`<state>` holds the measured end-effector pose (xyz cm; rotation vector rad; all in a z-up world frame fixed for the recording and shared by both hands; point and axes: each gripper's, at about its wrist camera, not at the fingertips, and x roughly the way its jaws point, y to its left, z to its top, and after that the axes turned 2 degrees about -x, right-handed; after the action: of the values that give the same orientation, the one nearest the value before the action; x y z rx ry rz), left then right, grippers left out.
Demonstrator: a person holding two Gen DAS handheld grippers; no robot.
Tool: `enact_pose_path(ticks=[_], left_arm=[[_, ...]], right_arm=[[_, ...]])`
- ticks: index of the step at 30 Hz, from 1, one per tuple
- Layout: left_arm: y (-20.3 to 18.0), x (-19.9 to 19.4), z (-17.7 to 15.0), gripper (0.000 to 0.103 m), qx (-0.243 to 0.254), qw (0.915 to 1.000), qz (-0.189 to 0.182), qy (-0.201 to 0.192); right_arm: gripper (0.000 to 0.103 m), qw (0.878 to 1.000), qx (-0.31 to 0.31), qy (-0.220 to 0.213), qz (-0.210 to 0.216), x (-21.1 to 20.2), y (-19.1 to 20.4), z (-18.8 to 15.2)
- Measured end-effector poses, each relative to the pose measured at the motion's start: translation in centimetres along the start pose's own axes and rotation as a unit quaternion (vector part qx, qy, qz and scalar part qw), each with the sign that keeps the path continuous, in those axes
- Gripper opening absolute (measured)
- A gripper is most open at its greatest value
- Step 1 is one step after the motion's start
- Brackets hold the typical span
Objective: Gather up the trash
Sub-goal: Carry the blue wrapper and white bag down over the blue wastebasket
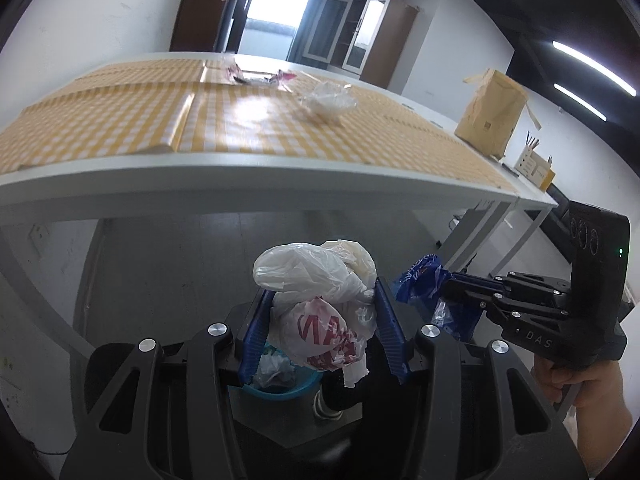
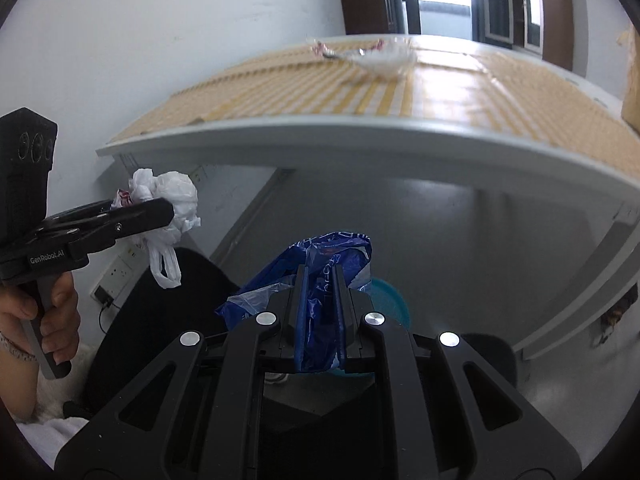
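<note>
Left wrist view: your left gripper (image 1: 320, 320) clamps crumpled white plastic bags (image 1: 320, 280) above the blue bin (image 1: 280, 390). Your right gripper (image 2: 318, 312) pinches a blue wrapper (image 2: 320, 264). Centre each over the bin's mouth before releasing; more trash remains on the checked table (image 1: 120, 120).

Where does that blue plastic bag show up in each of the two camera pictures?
Left wrist view: the blue plastic bag is right of centre, pinched at the tip of the right gripper.
Right wrist view: the bag is at lower centre, clamped between that camera's own fingers.
Shared landmark: the blue bin below.
</note>
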<state>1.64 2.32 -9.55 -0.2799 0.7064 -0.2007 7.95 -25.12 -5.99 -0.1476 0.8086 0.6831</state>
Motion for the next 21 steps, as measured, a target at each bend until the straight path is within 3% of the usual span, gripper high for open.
enact_pose_path(ticks=[4,8,11,18,21], left_arm=[[0.6,1.4,-0.6,0.049,0.006,0.9999,-0.005,0.007],[1.6,3.3,-1.6,0.049,-0.013,0.9992,-0.038,0.006],[1.7,6.2,-2.7,0.049,-0.009,0.9979,-0.044,0.046],[3.6,11.2,-4.7,0.049,-0.028,0.9942,-0.026,0.101],[4.8,13.8,-5.3,0.049,-0.036,0.992,-0.008,0.121]], right_arm=[[0.011,1.0,0.006,0.01,0.014,2.3,-0.3,-0.7],[0.011,0.999,0.022,0.028,0.026,4.9,-1.3,-1.5],[0.011,0.998,0.035,0.035,0.035,6.5,-2.4,-1.7],[0.011,0.996,0.045,0.074,0.026,11.4,-3.9,-2.3],[0.011,0.992,0.069,0.096,0.042,14.1,-4.9,-2.9]])
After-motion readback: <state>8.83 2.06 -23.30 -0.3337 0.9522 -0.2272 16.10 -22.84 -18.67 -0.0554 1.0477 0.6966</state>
